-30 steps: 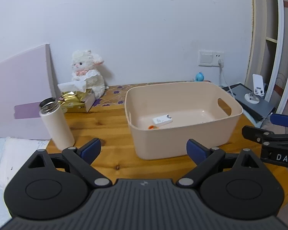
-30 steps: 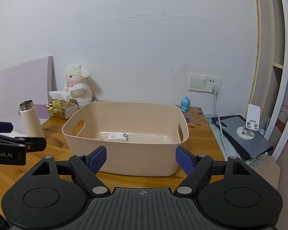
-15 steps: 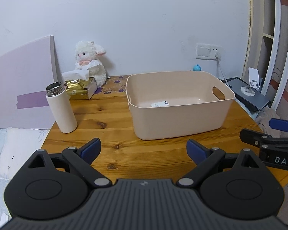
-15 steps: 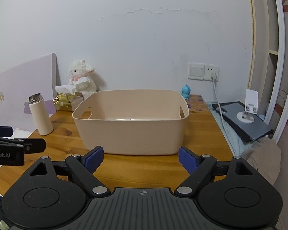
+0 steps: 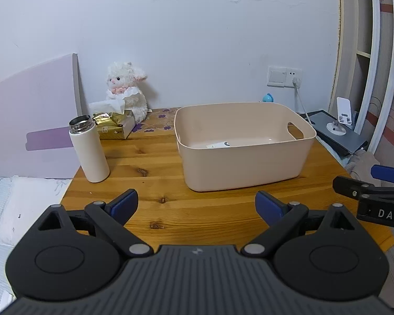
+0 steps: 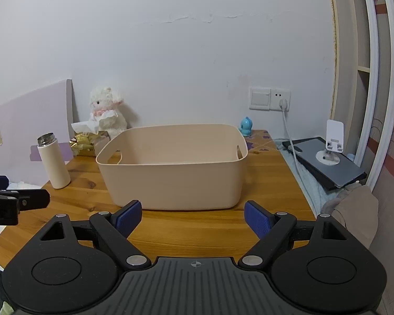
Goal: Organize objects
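Left wrist view: we hold the left gripper (image 5: 196,204) above the near edge of the wooden table (image 5: 155,168), its blue-padded fingers (image 5: 124,204) spread wide with nothing between them. Ahead stands the beige plastic bin (image 5: 245,157), upright on the table, with handle cut-outs in its end walls. On its floor lies a small white box (image 5: 218,145), only partly seen over the rim. To the left of the bin, well apart from it, stands a white thermos bottle (image 5: 89,152) with a steel neck, uncapped. Behind the bottle rests a gold tissue pack (image 5: 112,127), and behind that a white plush lamb (image 5: 127,92) sits against the wall. A small blue figurine (image 5: 268,97) stands at the far edge, below the wall socket (image 5: 284,76).

Right wrist view: we hold the right gripper (image 6: 192,216) just before the near wall of the bin (image 6: 173,178), its fingers (image 6: 257,219) likewise parted and empty. At right, off the table, a white phone stand (image 6: 331,144) rests on a dark laptop (image 6: 336,168). The tip of the left gripper shows at the left edge.
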The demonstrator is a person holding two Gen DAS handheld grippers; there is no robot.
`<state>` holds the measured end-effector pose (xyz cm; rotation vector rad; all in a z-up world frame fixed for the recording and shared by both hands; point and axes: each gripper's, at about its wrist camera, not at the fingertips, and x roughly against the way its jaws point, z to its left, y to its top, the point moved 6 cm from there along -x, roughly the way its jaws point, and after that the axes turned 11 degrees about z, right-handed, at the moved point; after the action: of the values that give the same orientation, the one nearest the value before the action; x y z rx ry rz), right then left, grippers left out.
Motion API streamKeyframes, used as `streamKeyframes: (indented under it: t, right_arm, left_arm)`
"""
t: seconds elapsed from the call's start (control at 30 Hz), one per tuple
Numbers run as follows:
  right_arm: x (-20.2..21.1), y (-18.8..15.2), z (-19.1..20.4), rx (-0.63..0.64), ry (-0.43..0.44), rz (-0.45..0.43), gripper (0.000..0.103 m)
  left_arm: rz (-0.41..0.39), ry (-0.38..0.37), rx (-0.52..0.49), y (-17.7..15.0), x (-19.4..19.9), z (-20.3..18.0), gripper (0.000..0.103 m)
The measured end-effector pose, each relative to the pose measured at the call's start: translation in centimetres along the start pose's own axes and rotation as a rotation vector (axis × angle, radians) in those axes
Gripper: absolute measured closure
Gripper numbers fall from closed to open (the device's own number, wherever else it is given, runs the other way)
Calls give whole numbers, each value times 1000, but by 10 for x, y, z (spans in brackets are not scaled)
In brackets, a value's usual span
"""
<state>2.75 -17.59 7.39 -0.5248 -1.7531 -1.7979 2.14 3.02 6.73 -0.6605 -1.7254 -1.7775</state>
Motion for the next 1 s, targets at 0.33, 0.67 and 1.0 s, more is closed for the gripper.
streamKeyframes:
  t: [0.33, 0.67, 1.0]
  right_arm:
    - [-3, 0, 0, -2, 5, 7, 16]
    - [-19, 0, 3, 8, 2, 37, 16]
    - [-40, 2, 5, 19, -3, 73, 15]
  left_arm:
    - [24, -19, -32, 0, -11, -3, 6]
    - [34, -25, -33, 4, -20, 0, 4]
    - [51, -34, -29, 7, -33, 4, 4]
